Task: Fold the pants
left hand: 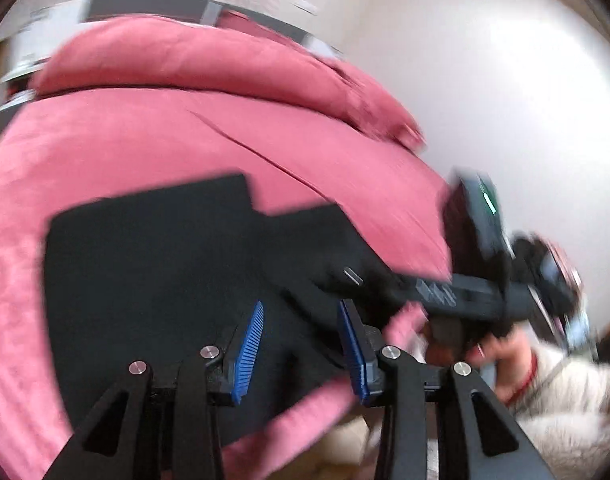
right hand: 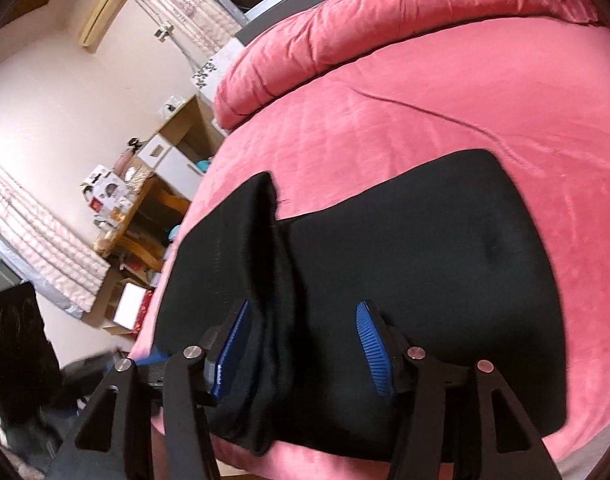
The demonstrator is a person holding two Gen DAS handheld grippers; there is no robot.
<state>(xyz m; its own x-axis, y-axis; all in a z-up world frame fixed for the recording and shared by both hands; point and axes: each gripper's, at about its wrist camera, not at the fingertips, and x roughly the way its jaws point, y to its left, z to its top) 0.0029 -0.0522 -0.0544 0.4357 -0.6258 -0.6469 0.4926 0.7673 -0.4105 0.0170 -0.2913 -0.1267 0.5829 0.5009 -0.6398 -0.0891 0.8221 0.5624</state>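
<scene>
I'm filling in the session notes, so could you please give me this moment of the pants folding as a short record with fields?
garment: black pants, folded and lying flat
surface: pink bedspread on a bed
raised part: a fabric ridge stands up along the pants
left gripper: open over the pants, nothing pressed between its pads
right gripper: open, the ridge between its fingers, pads not pressing
backdrop: pink rolled duvet at the bed's far edge
</scene>
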